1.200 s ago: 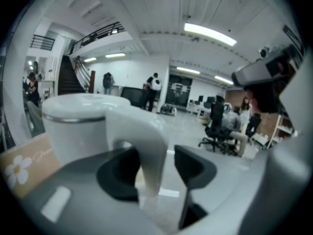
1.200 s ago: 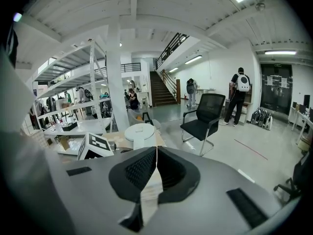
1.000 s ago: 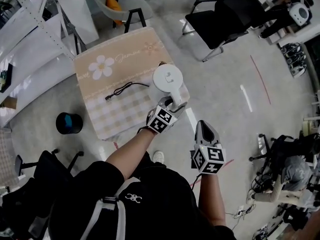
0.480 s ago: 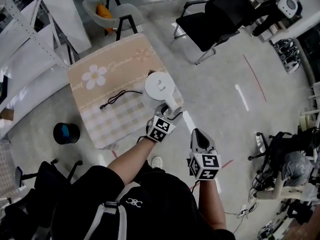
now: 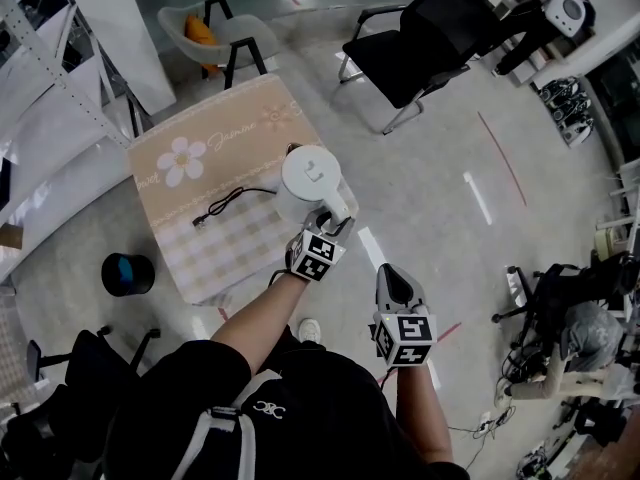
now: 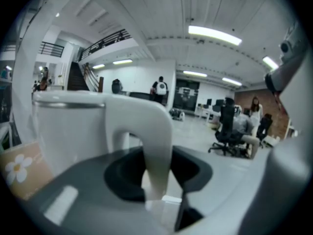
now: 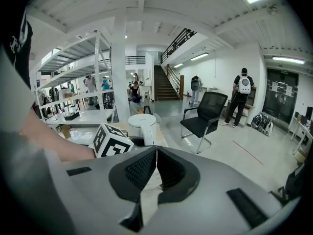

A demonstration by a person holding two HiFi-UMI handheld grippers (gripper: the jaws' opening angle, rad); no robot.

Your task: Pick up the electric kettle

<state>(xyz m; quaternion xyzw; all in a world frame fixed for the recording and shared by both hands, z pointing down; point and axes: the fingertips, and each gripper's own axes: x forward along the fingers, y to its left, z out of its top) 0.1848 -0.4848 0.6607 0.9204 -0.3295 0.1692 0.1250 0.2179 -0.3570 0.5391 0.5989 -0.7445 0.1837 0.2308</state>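
Observation:
The white electric kettle (image 5: 308,176) stands at the near right corner of the small table (image 5: 180,233), its handle (image 5: 337,206) turned toward me. My left gripper (image 5: 334,228) reaches up to that handle. In the left gripper view the handle (image 6: 152,131) stands upright between the dark pads of the left gripper (image 6: 156,166), whose jaws are closing and touch it on both sides. My right gripper (image 5: 391,274) hangs over the floor, off the table and right of the kettle, with nothing in it. Its pads (image 7: 143,166) meet in the right gripper view, where the kettle (image 7: 143,125) shows ahead.
A beige flowered cloth (image 5: 190,158) covers the table, with a black cable (image 5: 226,204) lying on it left of the kettle. A black office chair (image 5: 430,33) and a grey chair (image 5: 215,28) stand beyond. A dark bin (image 5: 127,273) sits on the floor at the left.
The left gripper's jaws opened wide around the kettle handle, then drew in on it. Both hands have stayed about where they were. The head view has drifted a little.

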